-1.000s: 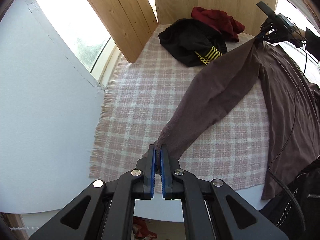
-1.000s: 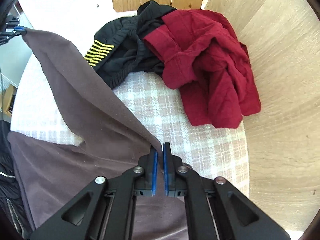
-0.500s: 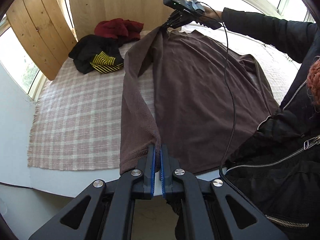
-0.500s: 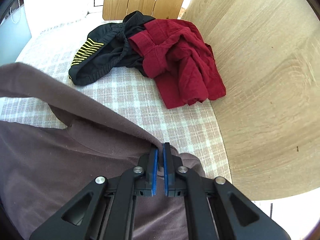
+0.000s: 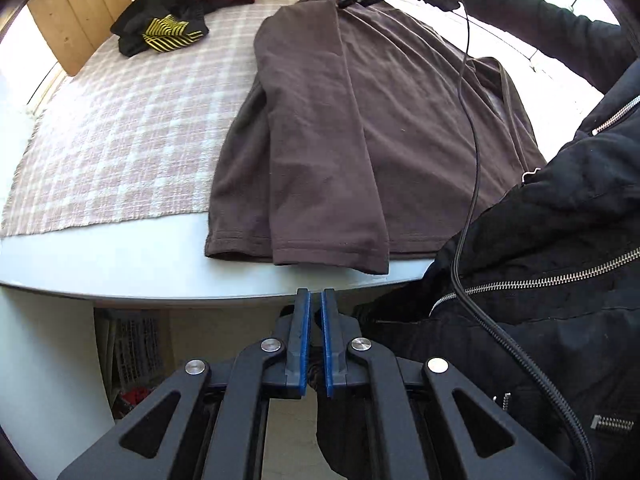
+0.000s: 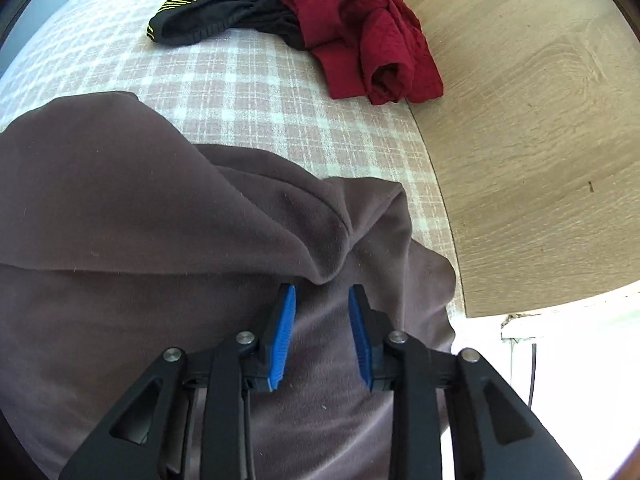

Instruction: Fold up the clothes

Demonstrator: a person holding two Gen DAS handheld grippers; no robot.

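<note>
Left wrist view shows the left claw (image 5: pixel 313 312) nearly closed and empty, off the near edge of the tabletop (image 5: pixel 140 256), where the brown shirt (image 5: pixel 360 120) lies flat with one sleeve folded over its body. Right wrist view shows the right claw (image 6: pixel 322 312) spread open, empty, over the shirt's bunched shoulder; a red garment (image 6: pixel 360 28) and black garment (image 6: pixel 224 12) lie beyond on the plaid cloth (image 6: pixel 248 92).
</note>
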